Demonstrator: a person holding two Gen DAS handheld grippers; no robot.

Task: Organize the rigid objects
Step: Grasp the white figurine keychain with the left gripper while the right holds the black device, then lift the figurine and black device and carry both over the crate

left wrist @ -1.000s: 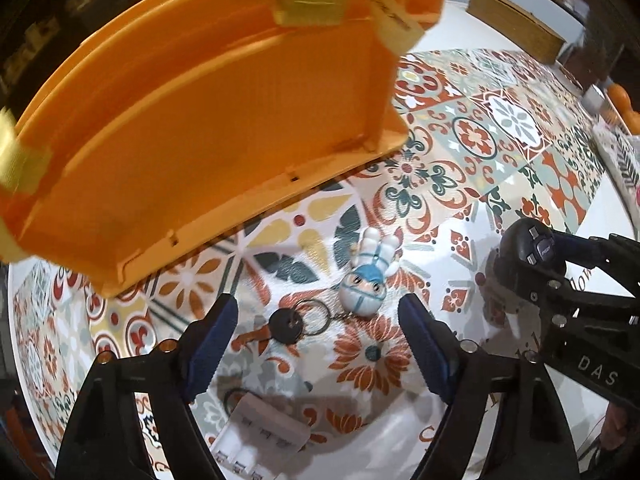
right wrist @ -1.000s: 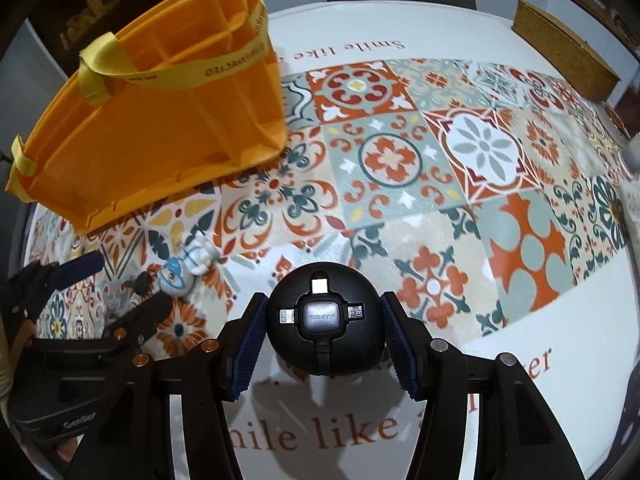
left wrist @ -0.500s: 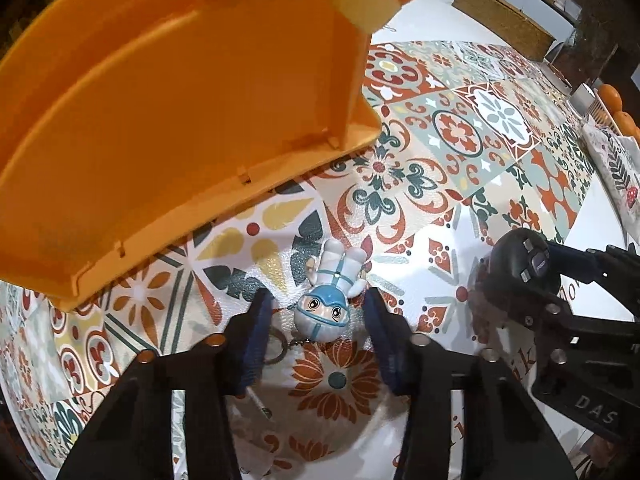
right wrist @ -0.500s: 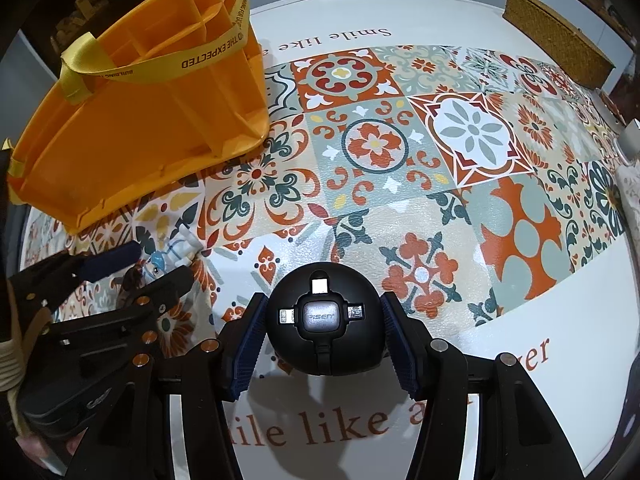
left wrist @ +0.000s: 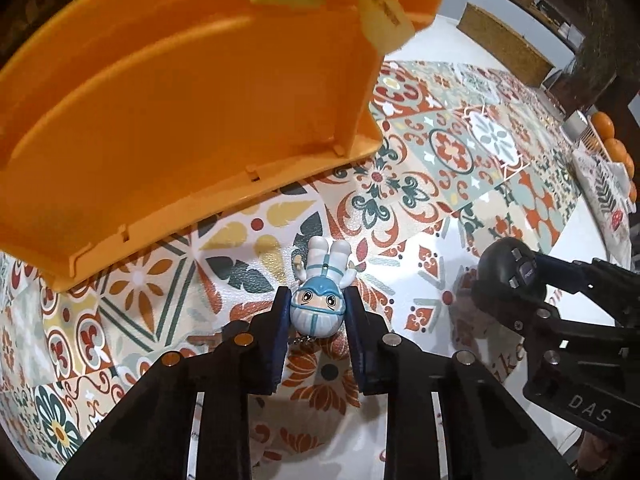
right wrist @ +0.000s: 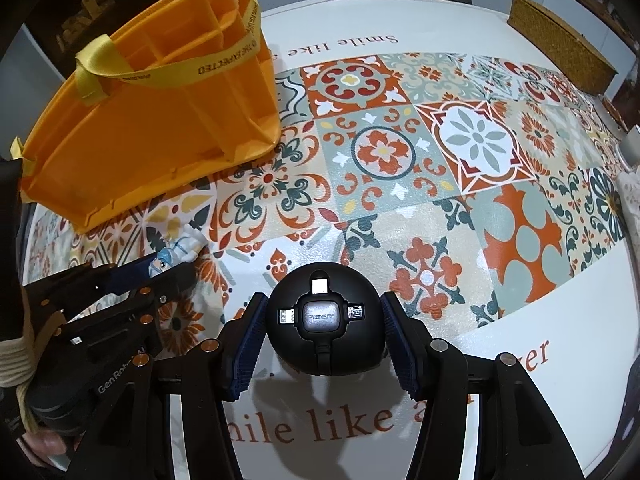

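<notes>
Patterned tablecloth (right wrist: 440, 152): left gripper (left wrist: 318, 312) clamped on astronaut figurine (left wrist: 320, 296), right gripper (right wrist: 323, 324) clamped on black cable ball (right wrist: 324, 320), both probably bound for orange caddy (right wrist: 160, 120).

- 1 orange caddy (right wrist: 152, 120) w/ yellow strap, approx 10 o'clock on table
- 1 toy figure keychain (left wrist: 320, 300), blue-white
- 1 black round cable hub (right wrist: 324, 320)
- 2 grippers: left gripper (left wrist: 318, 312), right gripper (right wrist: 324, 332)
- 1 woven basket (right wrist: 560, 28), approx 1 o'clock
- oranges (left wrist: 608, 136), 3 o'clock edge, at least 3
</notes>
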